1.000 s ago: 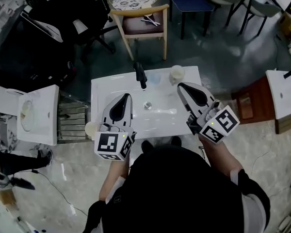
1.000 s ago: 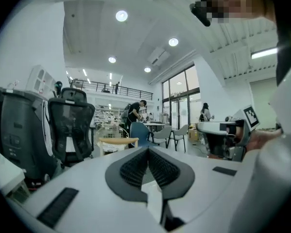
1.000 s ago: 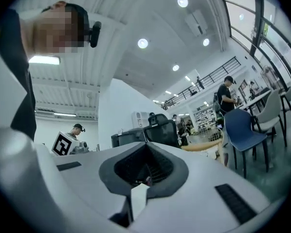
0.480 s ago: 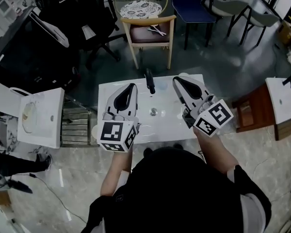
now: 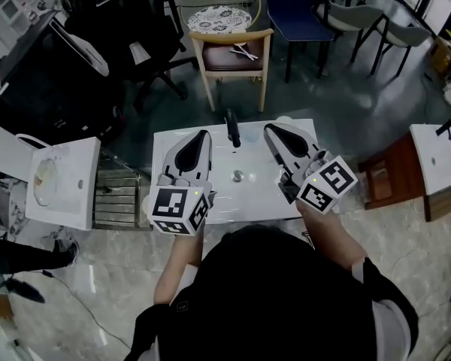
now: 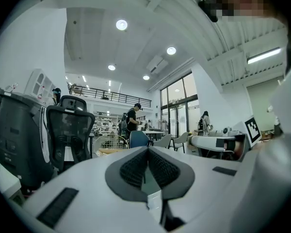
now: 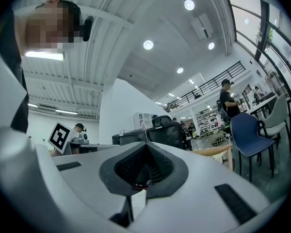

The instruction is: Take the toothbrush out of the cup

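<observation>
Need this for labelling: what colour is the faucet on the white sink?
The slim faucet is black; the head view shows it best.

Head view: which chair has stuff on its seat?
The wooden-framed chair behind the middle sink: pale items lie on its brown seat; the blue chair beside it shows none.

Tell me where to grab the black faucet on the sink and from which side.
Take the faucet by its slim black body, coming from the front across the sink. It stands at the back rim, between the left gripper and right gripper, so that side looks open. Open the jaws first.
</observation>
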